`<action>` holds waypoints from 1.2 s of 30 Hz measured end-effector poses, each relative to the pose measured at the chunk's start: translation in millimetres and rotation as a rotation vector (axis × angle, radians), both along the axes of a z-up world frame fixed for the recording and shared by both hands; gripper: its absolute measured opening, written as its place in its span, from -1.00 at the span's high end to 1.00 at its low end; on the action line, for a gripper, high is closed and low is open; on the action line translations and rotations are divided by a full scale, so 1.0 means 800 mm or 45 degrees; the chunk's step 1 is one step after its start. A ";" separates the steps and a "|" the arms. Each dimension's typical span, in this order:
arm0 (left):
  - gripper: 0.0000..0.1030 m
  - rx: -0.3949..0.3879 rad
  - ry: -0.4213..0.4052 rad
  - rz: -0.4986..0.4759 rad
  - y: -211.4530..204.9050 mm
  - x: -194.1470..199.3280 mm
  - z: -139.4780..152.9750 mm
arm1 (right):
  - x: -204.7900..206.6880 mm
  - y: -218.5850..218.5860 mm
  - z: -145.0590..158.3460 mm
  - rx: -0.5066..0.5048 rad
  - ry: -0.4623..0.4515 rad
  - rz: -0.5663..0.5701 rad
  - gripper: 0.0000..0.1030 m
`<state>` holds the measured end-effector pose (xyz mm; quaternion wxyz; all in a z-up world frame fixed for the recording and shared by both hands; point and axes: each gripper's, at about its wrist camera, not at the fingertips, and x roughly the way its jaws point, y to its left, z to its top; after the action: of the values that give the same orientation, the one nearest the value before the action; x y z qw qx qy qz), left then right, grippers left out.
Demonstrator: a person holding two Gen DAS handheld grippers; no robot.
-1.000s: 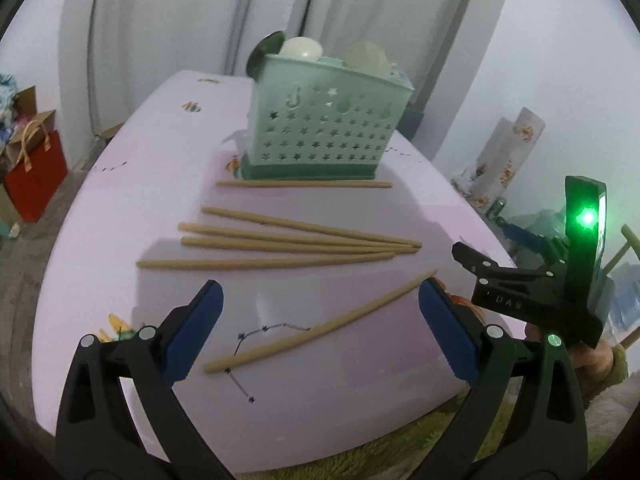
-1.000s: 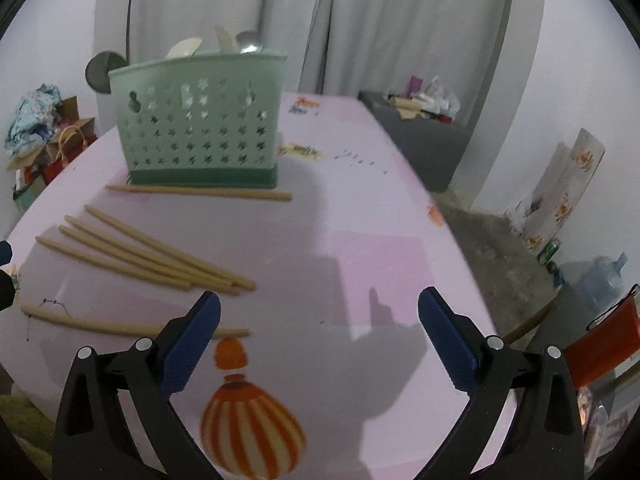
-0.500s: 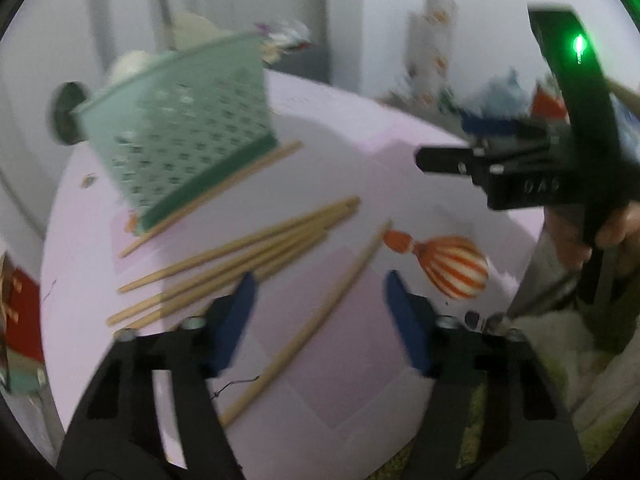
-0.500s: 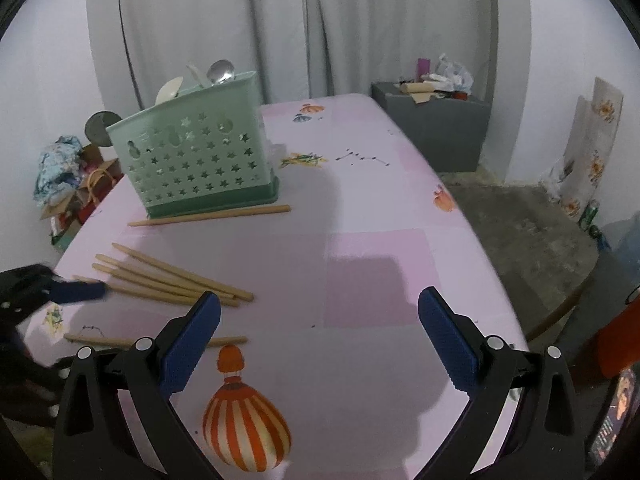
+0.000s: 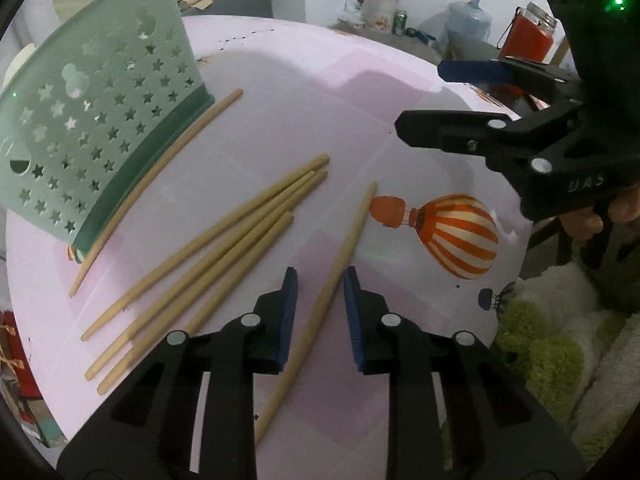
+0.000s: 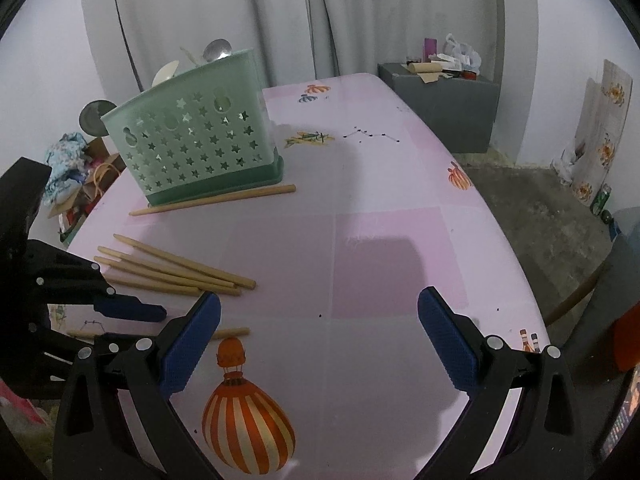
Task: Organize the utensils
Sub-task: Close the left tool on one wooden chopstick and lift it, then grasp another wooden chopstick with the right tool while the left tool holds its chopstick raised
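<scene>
My left gripper (image 5: 320, 304) points down at the pink table, its jaws closing around a lone wooden chopstick (image 5: 352, 236). The stick lies between the blue pads, which do not press on it. Several more chopsticks (image 5: 224, 240) lie bunched to the left, and one chopstick (image 5: 160, 172) rests along the base of the mint-green star-holed basket (image 5: 92, 120). Spoons (image 6: 216, 50) stand in the basket (image 6: 192, 148). My right gripper (image 6: 319, 298) hovers open and empty over the tablecloth; in the left wrist view this right gripper (image 5: 420, 98) is at the upper right. One left pad (image 6: 128, 309) shows at the left.
An orange striped balloon print (image 5: 452, 232) marks the cloth beside the lone stick. The table's edge (image 5: 516, 280) runs close on the right, with green fluffy fabric (image 5: 560, 340) below. A grey cabinet (image 6: 440, 104) stands behind the table, and a person's hand (image 5: 600, 216) holds the right gripper.
My left gripper has rolled and swung over the lone chopstick, and its jaws have narrowed from wide open to a small gap around it. The right gripper drifted slightly.
</scene>
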<state>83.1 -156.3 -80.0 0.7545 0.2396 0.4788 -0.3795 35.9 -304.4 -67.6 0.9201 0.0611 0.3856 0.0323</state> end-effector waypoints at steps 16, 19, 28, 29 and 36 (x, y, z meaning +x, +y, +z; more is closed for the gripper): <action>0.90 0.016 -0.008 -0.031 -0.016 0.007 -0.001 | 0.000 0.000 0.006 0.010 0.006 -0.018 -0.71; 0.90 -0.026 -0.017 -0.008 -0.009 0.003 0.003 | -0.001 -0.001 0.008 0.004 0.002 -0.021 -0.67; 0.90 -0.242 -0.087 0.177 0.048 -0.013 0.045 | 0.000 0.003 0.017 0.014 -0.015 -0.019 -0.55; 0.90 -0.278 -0.099 0.226 0.059 -0.014 0.051 | 0.000 0.004 0.018 0.015 -0.013 -0.016 -0.53; 0.90 -0.603 -0.207 0.696 0.165 -0.015 0.101 | 0.005 0.027 0.022 0.054 -0.009 0.089 -0.16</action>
<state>71.2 -24.7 0.4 0.8982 -0.0491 0.3624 -0.2438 39.9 -282.9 -49.7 0.9183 0.0669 0.3834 0.0727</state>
